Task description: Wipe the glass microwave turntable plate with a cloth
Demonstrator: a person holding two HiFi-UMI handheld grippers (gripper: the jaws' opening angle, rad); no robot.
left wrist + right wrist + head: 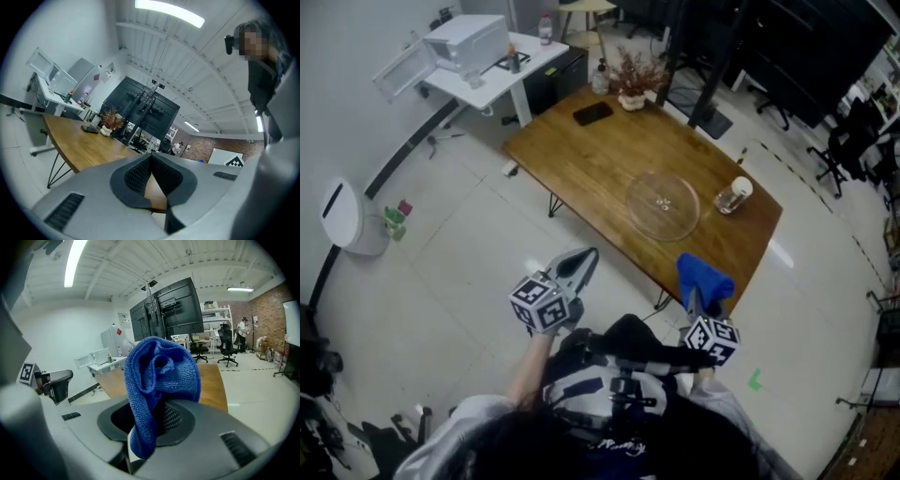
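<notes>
The round glass turntable plate [663, 204] lies flat on the wooden table [581, 150], towards its near right end. My right gripper [701, 300] is held in front of the table's near edge, short of the plate, and is shut on a bunched blue cloth [705, 277]. In the right gripper view the blue cloth [159, 380] sticks up from between the jaws of that gripper [157, 416]. My left gripper [584, 259] hovers over the floor left of it, shut and empty. Its pads [140, 173] meet at the tip in the left gripper view.
On the table are a black phone [592, 113], a vase of dried flowers [630, 86] and a lidded glass jar [733, 196] just right of the plate. A white desk with a microwave [469, 42] stands at the far left. A white bin [345, 217] sits on the floor.
</notes>
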